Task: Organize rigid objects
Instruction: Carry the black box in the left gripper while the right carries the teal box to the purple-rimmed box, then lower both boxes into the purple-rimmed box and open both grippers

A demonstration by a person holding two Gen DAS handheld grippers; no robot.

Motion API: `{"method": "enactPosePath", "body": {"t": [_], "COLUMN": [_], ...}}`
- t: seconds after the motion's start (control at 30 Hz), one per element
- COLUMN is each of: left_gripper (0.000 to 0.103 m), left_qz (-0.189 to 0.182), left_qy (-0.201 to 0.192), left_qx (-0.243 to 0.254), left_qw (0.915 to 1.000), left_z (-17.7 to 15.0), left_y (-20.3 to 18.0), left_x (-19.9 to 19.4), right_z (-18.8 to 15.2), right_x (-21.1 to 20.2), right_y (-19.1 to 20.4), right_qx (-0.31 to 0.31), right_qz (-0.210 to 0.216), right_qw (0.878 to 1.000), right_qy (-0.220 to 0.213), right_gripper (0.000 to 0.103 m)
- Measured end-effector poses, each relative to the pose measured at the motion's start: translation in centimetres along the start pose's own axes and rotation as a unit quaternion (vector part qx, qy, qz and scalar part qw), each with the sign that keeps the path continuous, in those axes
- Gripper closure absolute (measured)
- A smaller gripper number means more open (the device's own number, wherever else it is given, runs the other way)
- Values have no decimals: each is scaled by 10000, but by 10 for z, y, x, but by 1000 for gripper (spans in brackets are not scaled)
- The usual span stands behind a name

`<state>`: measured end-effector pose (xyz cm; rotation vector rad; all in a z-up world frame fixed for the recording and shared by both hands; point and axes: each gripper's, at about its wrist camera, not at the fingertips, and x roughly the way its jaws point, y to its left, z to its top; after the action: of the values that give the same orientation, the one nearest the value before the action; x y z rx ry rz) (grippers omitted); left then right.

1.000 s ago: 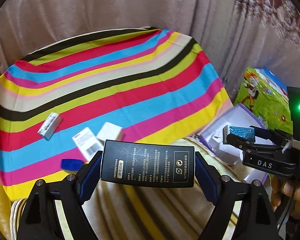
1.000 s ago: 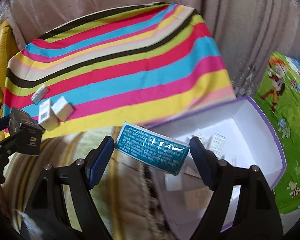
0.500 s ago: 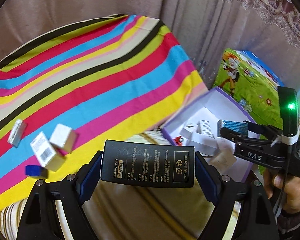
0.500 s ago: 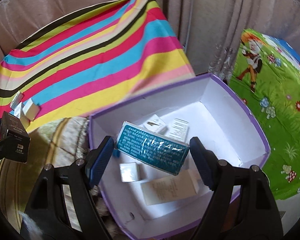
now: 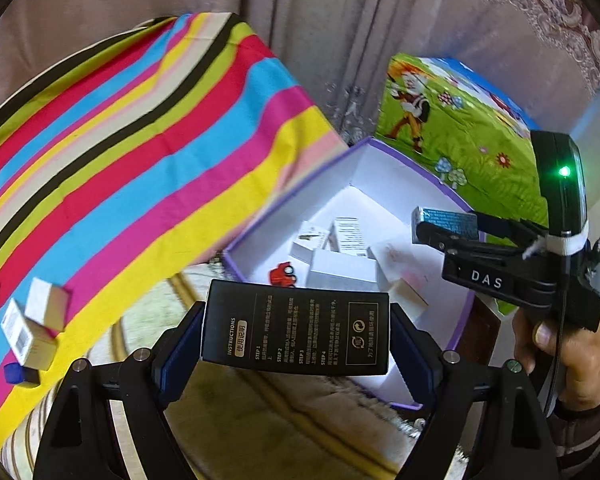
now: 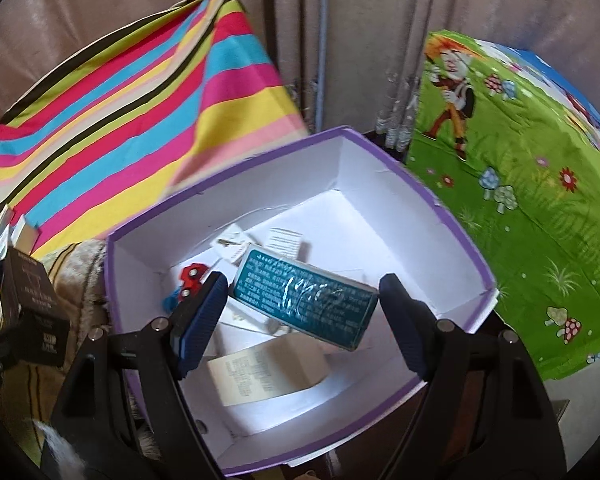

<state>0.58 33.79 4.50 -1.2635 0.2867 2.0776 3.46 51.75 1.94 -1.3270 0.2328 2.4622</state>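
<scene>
Purple-rimmed box (image 6: 452,216), white inside, sits open on the floor between the striped cloth (image 6: 140,120) and the green cartoon-print bundle (image 6: 520,200). Contents: several small white cartons (image 5: 342,270), one larger cream carton with printed text (image 6: 268,372) near the front wall, a red toy car (image 6: 191,276) at the left wall, a bit of blue beside it, too small to identify.

Right gripper (image 6: 300,306) is over the box interior. A teal box (image 6: 304,300), shrink-wrapped and tilted, lies between its fingers. Left pad touches its end; at the right end a gap shows between box and pad, so whether it is clamped cannot be told from here. In the left wrist view the same teal box (image 5: 446,220) sits at that gripper's tip (image 5: 440,228), above the box.

Left gripper (image 5: 296,328) is clamped on a black box (image 5: 296,326) printed with instructions, both pads against its ends, held just short of the purple box's near-left corner, above a beige rug (image 5: 284,420).

On the striped cloth, well left of the purple box: two white cartons (image 5: 36,328) touching, a third at the frame edge, a small dark blue item (image 5: 18,374). Curtain (image 6: 332,40) behind.
</scene>
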Motion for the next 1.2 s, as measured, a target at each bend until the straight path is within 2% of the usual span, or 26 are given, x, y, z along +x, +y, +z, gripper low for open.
{"method": "enactPosePath", "body": {"t": [0.3, 0.43, 0.6, 0.77, 1.07, 1.2], "left_gripper": [16, 15, 12, 12, 12, 12], "left_qz": [-157, -361, -491, -497, -794, -675], "left_qy": [126, 141, 200, 216, -27, -11], "left_qx": [143, 120, 32, -268, -541, -724], "left_qw": [9997, 9992, 9986, 9982, 9954, 9951], "left_z": [6, 10, 12, 11, 7, 2], "left_y": [-19, -25, -28, -16, 3, 19], "left_x": [12, 15, 19, 18, 1, -3], "right_z": [2, 2, 2, 1, 2, 3], "right_x": [1, 0, -2, -1, -5, -9], "right_y": [-12, -14, -17, -16, -10, -3], "right_qx": [14, 47, 94, 80, 23, -42], "right_qz": [-226, -279, -348, -310, -258, -219], "right_qw": [9997, 9996, 9993, 9995, 9996, 9997], "right_qy": [-26, -32, -51, -22, -60, -82], "right_gripper": [22, 22, 14, 12, 11, 11]}}
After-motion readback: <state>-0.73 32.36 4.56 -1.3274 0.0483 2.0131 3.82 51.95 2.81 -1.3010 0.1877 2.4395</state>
